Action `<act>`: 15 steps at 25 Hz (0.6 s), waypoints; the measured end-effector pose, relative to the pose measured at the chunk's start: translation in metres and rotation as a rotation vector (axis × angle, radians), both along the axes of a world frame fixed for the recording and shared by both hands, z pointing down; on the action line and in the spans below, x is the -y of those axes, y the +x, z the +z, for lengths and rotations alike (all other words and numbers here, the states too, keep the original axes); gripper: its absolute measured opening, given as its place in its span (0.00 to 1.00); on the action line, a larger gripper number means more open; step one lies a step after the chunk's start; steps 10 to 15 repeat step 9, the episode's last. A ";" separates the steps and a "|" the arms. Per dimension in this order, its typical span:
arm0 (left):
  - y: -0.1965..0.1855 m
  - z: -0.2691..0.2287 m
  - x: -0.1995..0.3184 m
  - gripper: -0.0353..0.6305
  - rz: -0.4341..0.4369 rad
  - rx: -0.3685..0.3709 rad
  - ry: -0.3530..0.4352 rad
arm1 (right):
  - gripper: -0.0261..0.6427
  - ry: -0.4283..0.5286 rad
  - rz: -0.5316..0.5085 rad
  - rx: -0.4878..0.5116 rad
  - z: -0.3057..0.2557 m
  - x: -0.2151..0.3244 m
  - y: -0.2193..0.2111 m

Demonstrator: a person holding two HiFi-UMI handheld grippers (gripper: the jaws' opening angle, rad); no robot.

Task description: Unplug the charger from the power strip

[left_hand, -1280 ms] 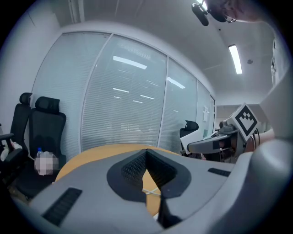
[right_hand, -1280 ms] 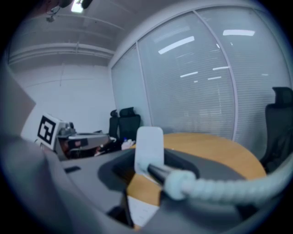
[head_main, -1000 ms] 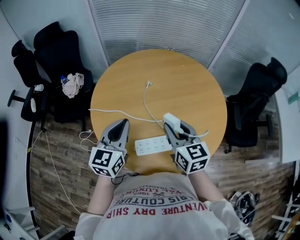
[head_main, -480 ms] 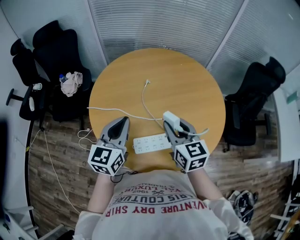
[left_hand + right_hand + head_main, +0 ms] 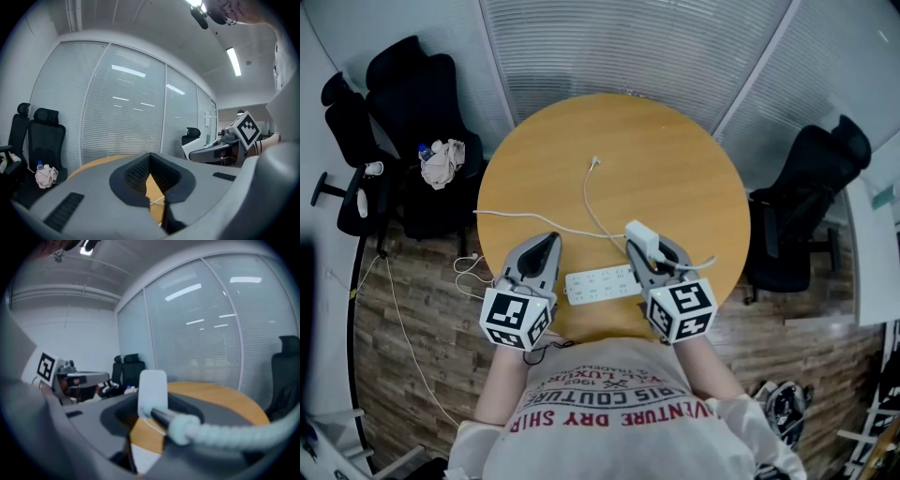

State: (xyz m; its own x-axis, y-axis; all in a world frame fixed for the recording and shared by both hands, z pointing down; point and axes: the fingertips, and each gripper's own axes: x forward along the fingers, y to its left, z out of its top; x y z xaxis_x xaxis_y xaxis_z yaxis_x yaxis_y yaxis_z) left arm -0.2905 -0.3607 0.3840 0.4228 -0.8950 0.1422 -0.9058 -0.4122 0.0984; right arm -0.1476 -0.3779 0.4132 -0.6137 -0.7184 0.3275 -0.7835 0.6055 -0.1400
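A white power strip (image 5: 602,283) lies flat near the front edge of the round wooden table (image 5: 675,169). The white charger (image 5: 643,241) is out of the strip, a little above its right end, and my right gripper (image 5: 644,247) is shut on it. In the right gripper view the charger (image 5: 153,389) stands upright between the pads, with its thick pale cable (image 5: 225,430) trailing toward the camera. A strip corner (image 5: 145,459) shows below. My left gripper (image 5: 547,246) rests left of the strip, shut, its tips (image 5: 150,157) meeting with nothing between them.
A thin white cable (image 5: 591,202) runs across the table to a loose plug end (image 5: 596,163). Another cord (image 5: 511,217) leads off the left edge. Black office chairs stand at the left (image 5: 403,103) and right (image 5: 811,197). Glass walls with blinds lie behind.
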 end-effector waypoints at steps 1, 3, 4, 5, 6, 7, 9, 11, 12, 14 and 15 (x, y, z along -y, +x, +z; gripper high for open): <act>0.000 0.001 0.000 0.10 0.001 0.002 -0.003 | 0.27 0.001 -0.001 -0.001 0.000 -0.001 0.000; 0.001 0.001 0.000 0.10 0.002 0.006 -0.008 | 0.27 0.006 -0.001 -0.007 0.000 -0.001 -0.001; 0.001 0.002 0.000 0.10 0.002 0.009 -0.011 | 0.27 0.009 0.002 -0.011 0.000 -0.001 0.000; 0.001 0.002 0.001 0.10 0.002 0.012 -0.013 | 0.27 0.012 0.007 -0.016 0.001 0.000 0.000; 0.001 0.002 0.001 0.10 0.003 0.015 -0.014 | 0.27 0.014 0.013 -0.019 0.001 0.001 0.001; 0.001 0.002 0.002 0.10 0.004 0.017 -0.015 | 0.27 0.015 0.019 -0.021 0.002 0.002 0.002; 0.001 0.002 0.003 0.10 0.006 0.021 -0.016 | 0.27 0.016 0.028 -0.025 0.003 0.003 0.003; 0.001 0.002 0.003 0.10 0.006 0.021 -0.016 | 0.27 0.016 0.028 -0.025 0.003 0.003 0.003; 0.001 0.002 0.003 0.10 0.006 0.021 -0.016 | 0.27 0.016 0.028 -0.025 0.003 0.003 0.003; 0.001 0.002 0.003 0.10 0.006 0.021 -0.016 | 0.27 0.016 0.028 -0.025 0.003 0.003 0.003; 0.001 0.002 0.003 0.10 0.006 0.021 -0.016 | 0.27 0.016 0.028 -0.025 0.003 0.003 0.003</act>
